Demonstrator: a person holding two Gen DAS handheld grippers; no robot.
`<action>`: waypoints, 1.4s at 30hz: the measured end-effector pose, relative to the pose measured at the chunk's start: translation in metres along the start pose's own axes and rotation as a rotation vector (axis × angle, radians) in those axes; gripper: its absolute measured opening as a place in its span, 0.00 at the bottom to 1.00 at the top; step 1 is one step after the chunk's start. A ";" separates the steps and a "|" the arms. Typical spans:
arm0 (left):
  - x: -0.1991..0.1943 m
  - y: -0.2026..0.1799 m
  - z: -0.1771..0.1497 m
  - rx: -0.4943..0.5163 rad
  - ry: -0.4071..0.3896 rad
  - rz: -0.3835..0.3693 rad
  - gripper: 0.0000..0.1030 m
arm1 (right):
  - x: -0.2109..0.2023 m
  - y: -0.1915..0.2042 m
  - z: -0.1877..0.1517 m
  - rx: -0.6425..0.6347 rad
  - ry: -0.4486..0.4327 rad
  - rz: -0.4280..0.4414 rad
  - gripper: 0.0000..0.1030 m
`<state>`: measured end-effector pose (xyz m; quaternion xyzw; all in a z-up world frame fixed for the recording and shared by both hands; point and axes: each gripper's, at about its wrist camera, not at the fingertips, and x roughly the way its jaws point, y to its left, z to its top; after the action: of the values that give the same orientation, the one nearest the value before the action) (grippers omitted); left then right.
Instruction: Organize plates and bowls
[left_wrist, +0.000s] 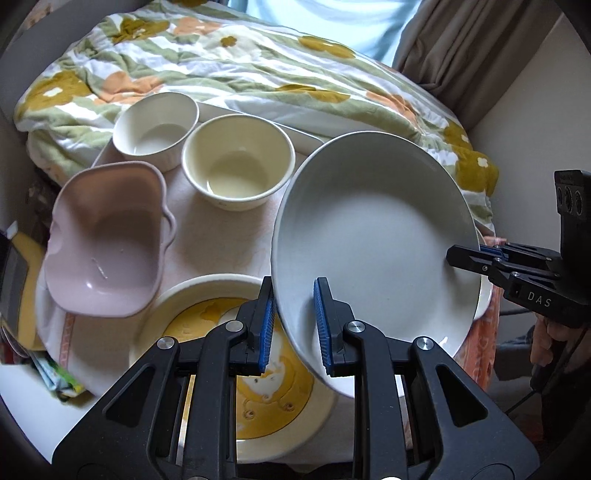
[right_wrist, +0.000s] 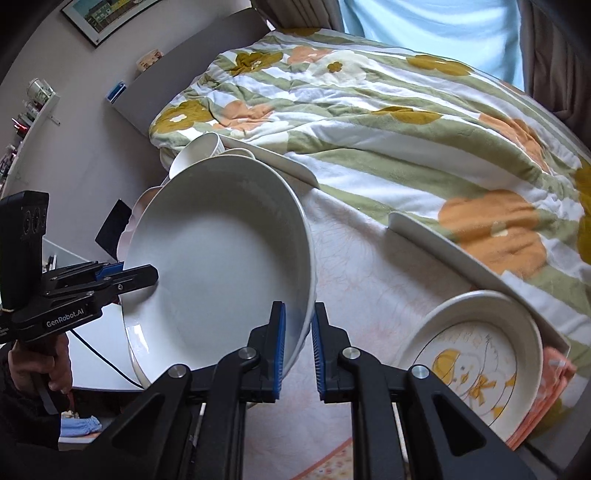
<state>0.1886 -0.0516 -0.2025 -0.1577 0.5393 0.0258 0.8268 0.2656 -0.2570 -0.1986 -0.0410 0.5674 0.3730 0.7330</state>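
A grey plate (left_wrist: 373, 243), tilted above the table, is gripped at opposite rims by the left gripper (left_wrist: 295, 325) and the right gripper (right_wrist: 297, 347), apparently mid-carry, and must next be lowered level onto the yellow-patterned plate (left_wrist: 221, 321).

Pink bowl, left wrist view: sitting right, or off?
Off. The pink bowl is tipped, leaning over the table's left edge rather than sitting flat. Also, the grey plate is tilted, pinched by the left gripper and right gripper at opposite rims.
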 end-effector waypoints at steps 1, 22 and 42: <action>-0.004 0.005 -0.006 0.016 0.002 -0.001 0.18 | -0.001 0.009 -0.008 0.021 -0.013 -0.009 0.13; 0.026 0.114 -0.070 0.265 0.177 -0.111 0.18 | 0.058 0.129 -0.114 0.406 -0.120 -0.216 0.12; 0.050 0.088 -0.078 0.461 0.175 0.045 0.18 | 0.071 0.132 -0.114 0.381 -0.096 -0.329 0.12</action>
<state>0.1221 0.0036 -0.2968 0.0453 0.6037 -0.0932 0.7904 0.1009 -0.1815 -0.2523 0.0238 0.5775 0.1367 0.8045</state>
